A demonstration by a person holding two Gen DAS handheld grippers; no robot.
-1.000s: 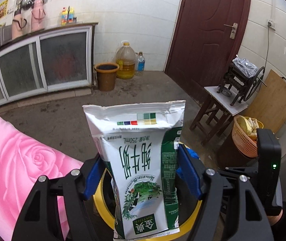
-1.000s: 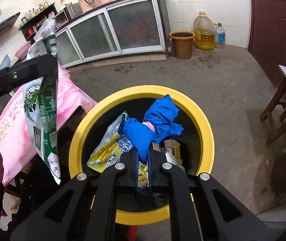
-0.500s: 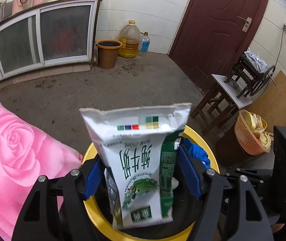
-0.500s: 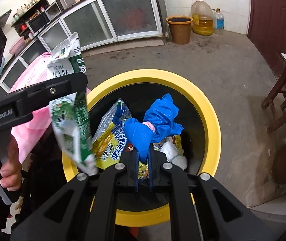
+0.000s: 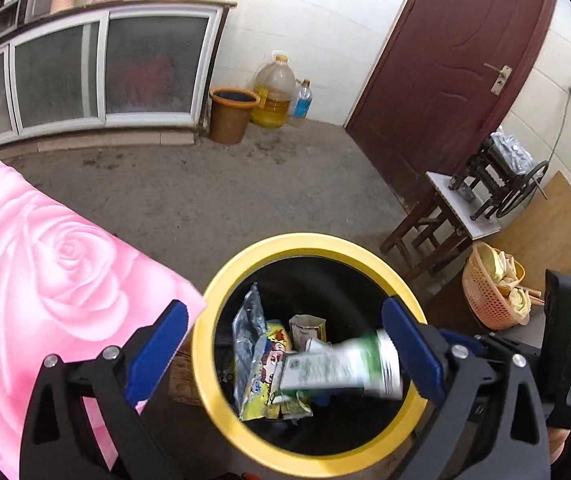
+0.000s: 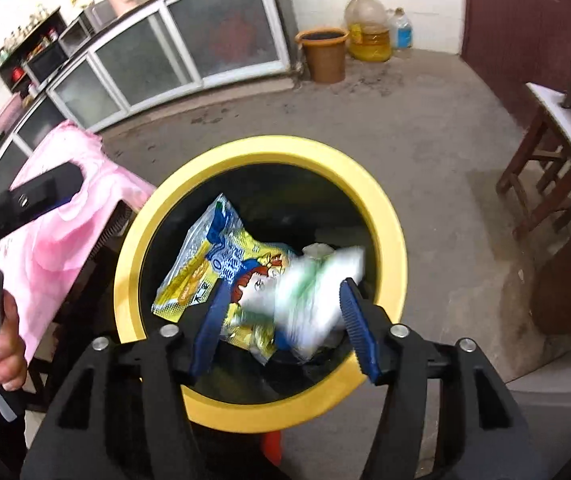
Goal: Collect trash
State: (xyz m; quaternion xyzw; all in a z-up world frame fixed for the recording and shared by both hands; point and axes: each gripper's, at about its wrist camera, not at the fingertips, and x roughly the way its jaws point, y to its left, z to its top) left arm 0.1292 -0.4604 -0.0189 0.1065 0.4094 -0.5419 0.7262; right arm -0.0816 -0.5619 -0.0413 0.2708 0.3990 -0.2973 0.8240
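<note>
A black trash bin with a yellow rim [image 5: 309,242] [image 6: 261,150] stands below both grippers. The white and green milk pouch [image 5: 339,368] [image 6: 317,292] is blurred, falling free into the bin onto a yellow snack wrapper [image 5: 263,376] [image 6: 217,264] and other trash. My left gripper [image 5: 285,344] is open and empty above the bin. My right gripper [image 6: 281,312] is open and empty above the bin's near side. The blue glove is hidden in both views.
A table with a pink rose cloth [image 5: 37,264] [image 6: 65,216] adjoins the bin on the left. A wooden stool [image 5: 445,220], an orange basket [image 5: 489,292], a brown bucket [image 5: 231,114] and oil bottles [image 5: 273,96] stand around the concrete floor.
Both grippers have opened. The milk pouch has left the left gripper and drops into the bin. The blue glove has left the right gripper and is out of sight.
</note>
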